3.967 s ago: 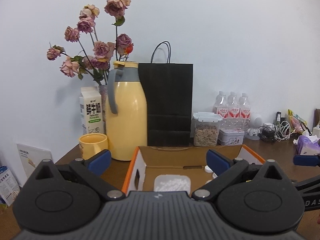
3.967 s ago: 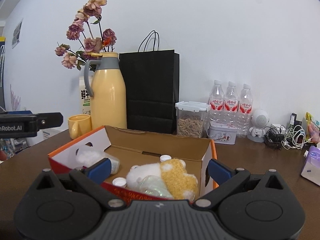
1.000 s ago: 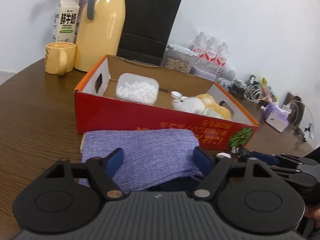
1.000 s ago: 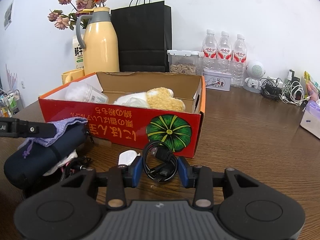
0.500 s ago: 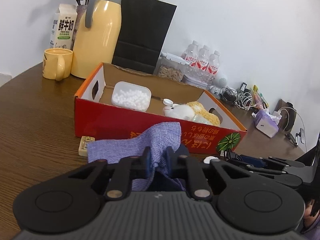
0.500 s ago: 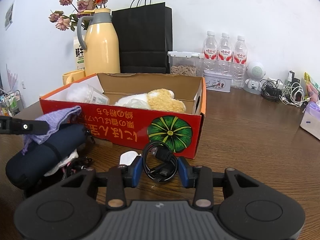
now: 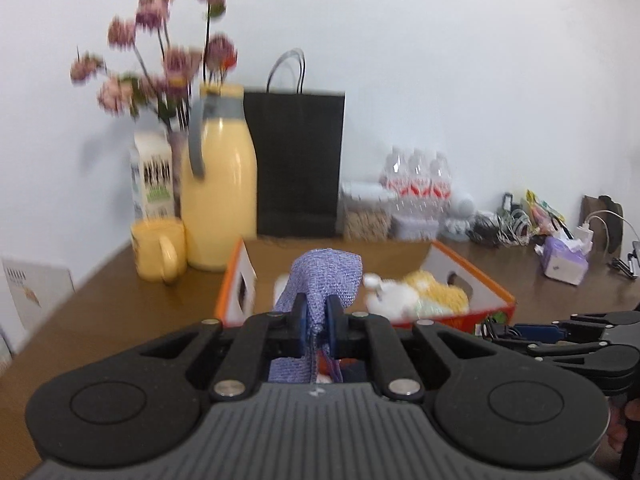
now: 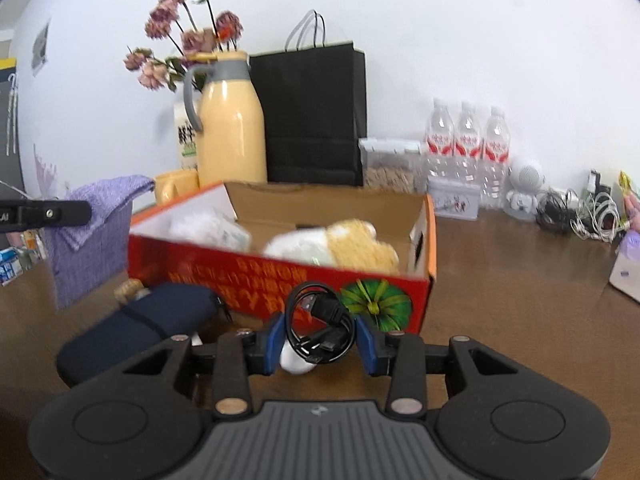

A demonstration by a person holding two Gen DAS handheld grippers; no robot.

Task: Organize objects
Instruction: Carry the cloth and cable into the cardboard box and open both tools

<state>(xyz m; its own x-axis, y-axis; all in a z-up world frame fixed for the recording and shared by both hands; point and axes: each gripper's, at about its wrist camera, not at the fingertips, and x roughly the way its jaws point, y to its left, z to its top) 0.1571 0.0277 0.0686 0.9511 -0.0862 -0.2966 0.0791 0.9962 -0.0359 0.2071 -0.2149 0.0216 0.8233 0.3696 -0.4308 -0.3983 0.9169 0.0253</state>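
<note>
Left tongs (image 7: 318,316) pinch purple cloth (image 7: 324,280), lifted off counter (image 8: 520,264); right tongs (image 8: 320,340) grip black cable coil (image 8: 320,328) w/ red box (image 8: 280,284) behind.

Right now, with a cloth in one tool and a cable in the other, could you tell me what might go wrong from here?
1. The left tool pinches only a fold of the purple cloth; the rest hangs loose and could snag the red box rim.
2. The right tool holds the coiled black cable by its sides; the coil could spring open or slip out.
3. The two tools are close together and could bump over the box.
</note>
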